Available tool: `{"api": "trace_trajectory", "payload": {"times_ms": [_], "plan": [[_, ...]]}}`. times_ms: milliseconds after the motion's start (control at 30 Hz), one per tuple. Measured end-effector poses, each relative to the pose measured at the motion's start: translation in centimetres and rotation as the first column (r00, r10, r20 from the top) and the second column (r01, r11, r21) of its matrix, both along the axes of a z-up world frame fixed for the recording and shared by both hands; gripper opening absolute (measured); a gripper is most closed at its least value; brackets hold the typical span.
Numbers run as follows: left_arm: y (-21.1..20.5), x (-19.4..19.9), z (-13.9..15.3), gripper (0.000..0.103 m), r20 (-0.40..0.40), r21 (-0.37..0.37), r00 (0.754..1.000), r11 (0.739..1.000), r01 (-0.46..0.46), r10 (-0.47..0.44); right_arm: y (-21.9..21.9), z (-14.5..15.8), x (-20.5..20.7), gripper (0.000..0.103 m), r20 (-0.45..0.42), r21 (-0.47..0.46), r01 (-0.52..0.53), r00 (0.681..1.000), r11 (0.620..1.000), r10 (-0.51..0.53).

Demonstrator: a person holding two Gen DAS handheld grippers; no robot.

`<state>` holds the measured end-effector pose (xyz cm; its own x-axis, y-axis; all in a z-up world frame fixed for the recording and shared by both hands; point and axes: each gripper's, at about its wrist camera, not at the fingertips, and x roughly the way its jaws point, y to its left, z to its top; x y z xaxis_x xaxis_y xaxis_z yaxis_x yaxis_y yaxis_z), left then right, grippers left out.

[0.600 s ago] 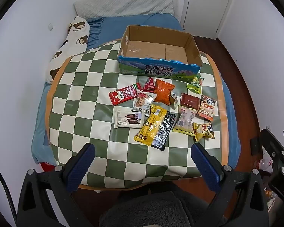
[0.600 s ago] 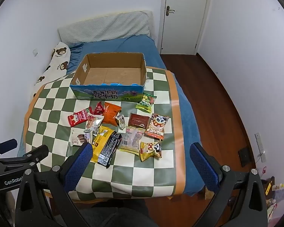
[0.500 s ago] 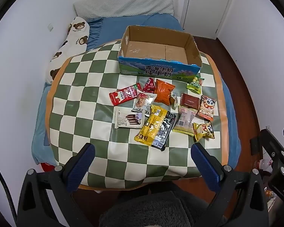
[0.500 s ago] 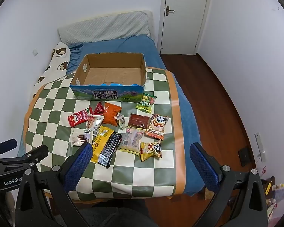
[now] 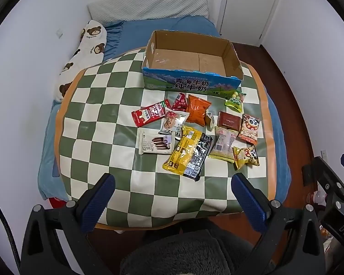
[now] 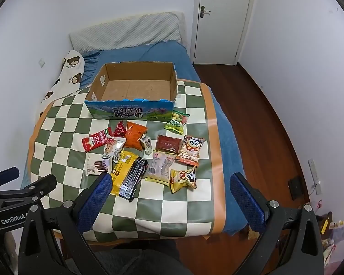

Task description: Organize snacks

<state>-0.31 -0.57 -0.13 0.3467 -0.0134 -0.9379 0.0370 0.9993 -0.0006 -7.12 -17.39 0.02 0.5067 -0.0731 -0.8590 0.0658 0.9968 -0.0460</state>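
Note:
Several snack packs lie in a loose heap on a green-and-white checked table (image 5: 98, 137): a yellow-and-black pack (image 5: 188, 153), a white Franzzi wafer pack (image 5: 154, 144), a red pack (image 5: 149, 114), an orange pack (image 5: 197, 111) and a panda pack (image 5: 250, 127). An empty cardboard box (image 5: 190, 59) stands behind them, also in the right wrist view (image 6: 135, 87). My left gripper (image 5: 172, 197) is open and empty above the table's near edge. My right gripper (image 6: 172, 194) is open and empty, near the yellow-and-black pack (image 6: 128, 174).
The table stands over a blue bed (image 6: 149, 52) with a bear-print pillow (image 5: 84, 52) at the left wall. A white door (image 6: 220, 16) and wooden floor (image 6: 252, 114) lie to the right. The other gripper shows at each view's edge.
Both grippers have crept slightly forward and down toward the table. Nothing on the table has moved.

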Motion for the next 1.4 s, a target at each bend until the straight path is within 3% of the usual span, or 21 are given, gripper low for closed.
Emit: {"api": "trace_trajectory", "payload": {"times_ms": [1400], "plan": [[0.4, 0.4, 0.9, 0.103, 0.018, -0.002, 1.000, 1.000, 0.025, -0.025, 0.0, 0.5, 0.5, 0.103, 0.003, -0.001, 0.008, 1.000, 1.000, -0.008]]}}
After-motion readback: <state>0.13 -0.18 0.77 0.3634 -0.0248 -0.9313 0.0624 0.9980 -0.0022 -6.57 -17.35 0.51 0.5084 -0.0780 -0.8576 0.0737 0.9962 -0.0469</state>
